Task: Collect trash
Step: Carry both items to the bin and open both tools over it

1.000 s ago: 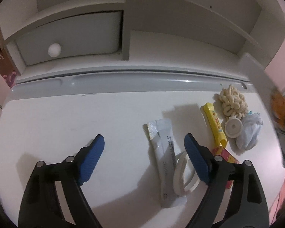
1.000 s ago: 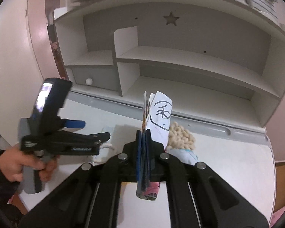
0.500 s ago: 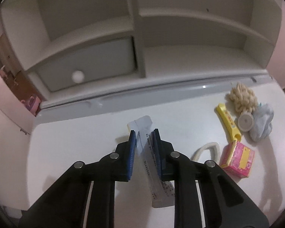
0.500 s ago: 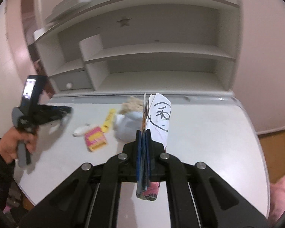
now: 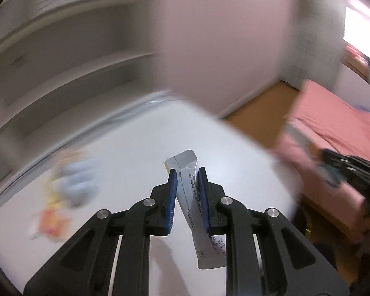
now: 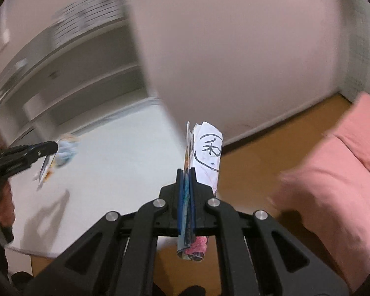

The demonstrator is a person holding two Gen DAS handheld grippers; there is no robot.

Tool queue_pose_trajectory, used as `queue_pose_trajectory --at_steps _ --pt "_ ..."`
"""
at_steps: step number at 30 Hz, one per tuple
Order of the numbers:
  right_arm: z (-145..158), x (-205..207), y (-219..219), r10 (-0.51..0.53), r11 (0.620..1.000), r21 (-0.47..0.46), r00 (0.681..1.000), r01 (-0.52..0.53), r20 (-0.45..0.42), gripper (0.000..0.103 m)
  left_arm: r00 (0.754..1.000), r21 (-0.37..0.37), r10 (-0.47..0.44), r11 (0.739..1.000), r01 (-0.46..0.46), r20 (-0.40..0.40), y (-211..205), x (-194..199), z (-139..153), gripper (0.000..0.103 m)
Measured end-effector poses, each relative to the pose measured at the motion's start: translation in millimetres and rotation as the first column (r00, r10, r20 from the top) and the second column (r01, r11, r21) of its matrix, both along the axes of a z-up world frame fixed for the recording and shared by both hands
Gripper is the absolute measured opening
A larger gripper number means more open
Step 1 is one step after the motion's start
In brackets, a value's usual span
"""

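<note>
My left gripper [image 5: 187, 172] is shut on a grey foil sachet [image 5: 193, 204] and holds it in the air above the white desk [image 5: 135, 153]. It also shows in the right wrist view [image 6: 45, 148] with the sachet [image 6: 44, 170] hanging from it. My right gripper [image 6: 187, 172] is shut on folded paper trash [image 6: 207, 155] with a black scribble, held past the desk's right edge. In the left wrist view my right gripper [image 5: 338, 165] appears blurred at the far right.
Blurred items stay on the desk at left: a pale blue cloth [image 5: 79, 180], a pink box [image 5: 51, 222] and a yellow object [image 5: 53, 192]. A shelf unit [image 5: 61, 74] stands behind the desk. A pink bed [image 6: 333, 172] and wooden floor [image 6: 259, 153] lie to the right.
My left gripper closed on the sachet, lifted it off the desk and swung right. My right gripper also swung right with the paper, now past the desk edge over the floor.
</note>
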State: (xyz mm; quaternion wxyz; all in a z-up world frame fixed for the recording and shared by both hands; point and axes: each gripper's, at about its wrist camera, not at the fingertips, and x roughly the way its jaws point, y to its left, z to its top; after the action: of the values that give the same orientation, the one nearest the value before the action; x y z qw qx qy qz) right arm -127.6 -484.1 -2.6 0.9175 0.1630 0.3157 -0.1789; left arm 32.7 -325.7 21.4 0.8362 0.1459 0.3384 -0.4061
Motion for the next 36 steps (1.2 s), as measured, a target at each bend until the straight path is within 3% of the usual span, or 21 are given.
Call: queue_pose_trajectory --at_steps 3,7,13,18,26,36 --pt "-18 -52 -37 -0.124 0.992 0.012 0.992 0.125 -0.017 0.005 0.989 -0.011 -0.145 0.989 0.145 0.008 -61 -51 -5 0.017" --pt "-50 -117 -78 -0.269 0.962 0.037 0.962 0.271 -0.055 0.005 0.939 -0.010 -0.338 0.941 0.338 -0.069 -143 -127 -44 0.017" --pt "-123 -190 -120 -0.412 0.891 0.146 0.901 0.429 -0.133 0.005 0.873 0.039 -0.471 0.877 0.479 -0.127 -221 -195 -122 0.017" --pt "-185 -230 -143 -0.473 0.829 0.231 0.859 0.509 -0.197 0.005 0.844 0.049 -0.505 0.852 0.521 -0.181 -272 -214 -189 0.017" --pt "-247 -246 -159 -0.501 0.778 0.288 0.828 0.558 -0.252 0.005 0.828 0.081 -0.490 0.846 0.527 -0.272 -276 -226 -278 0.017" --pt "-271 -249 -171 -0.503 0.757 0.329 0.825 0.564 -0.257 0.005 0.821 0.121 -0.491 0.833 0.540 -0.292 -287 -225 -300 0.017"
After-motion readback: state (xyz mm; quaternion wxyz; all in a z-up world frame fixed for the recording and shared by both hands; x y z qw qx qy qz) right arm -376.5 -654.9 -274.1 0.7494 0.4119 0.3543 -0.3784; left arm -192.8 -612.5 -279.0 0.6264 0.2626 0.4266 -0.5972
